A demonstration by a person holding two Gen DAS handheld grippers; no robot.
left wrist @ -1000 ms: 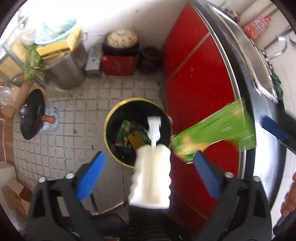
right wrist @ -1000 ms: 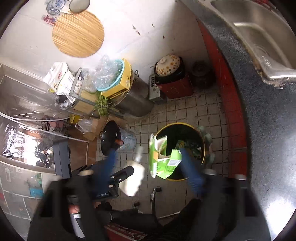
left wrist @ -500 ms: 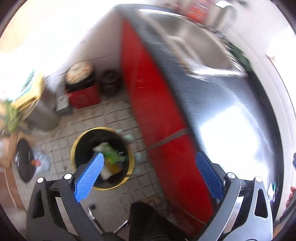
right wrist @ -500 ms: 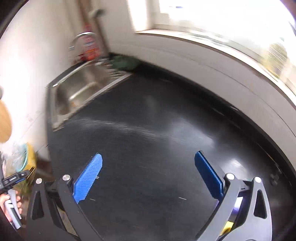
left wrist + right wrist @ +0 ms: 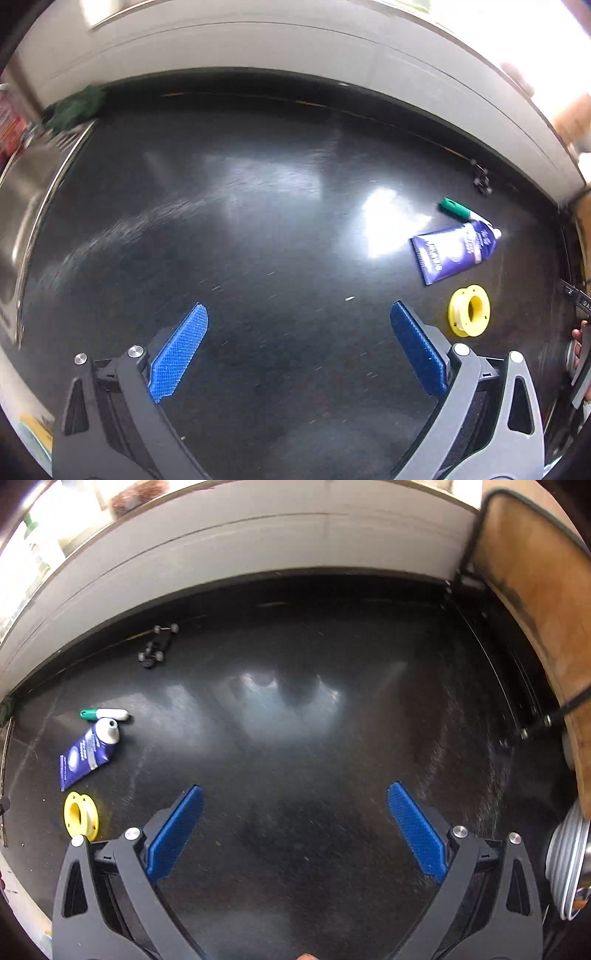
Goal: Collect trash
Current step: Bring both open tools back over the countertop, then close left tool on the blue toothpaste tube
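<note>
A glossy black stone worktop [image 5: 258,229] fills both views, backed by a pale tiled upstand under a bright window, with the rim of a steel sink [image 5: 22,206] off to my left and a wooden board [image 5: 535,602] leaning at the far right end. I hold my left hand-held gripper [image 5: 299,350] and my right hand-held gripper [image 5: 295,830] above bare worktop, each with its blue pads spread wide apart and nothing between them.

The trash left to collect lies in one cluster between the two tools: a squeezed blue plastic tube with a white neck [image 5: 454,251], a small white vial with a green cap [image 5: 453,208] just beyond it, and a yellow plastic spool [image 5: 469,312] nearest me. From the left tool the cluster lies ahead and to the right; from the right tool it sits off to the left, the spool just beside that gripper's left finger [image 5: 177,830].

I judge the spool the closest pick, for either hand. The tube's long axis runs diagonally, flat crimped end toward me and neck away — so I would turn my wrist to close across its width. There is open worktop all round the cluster; only the upstand behind and a small dark wheeled object [image 5: 157,646] near it limit the far side.
</note>
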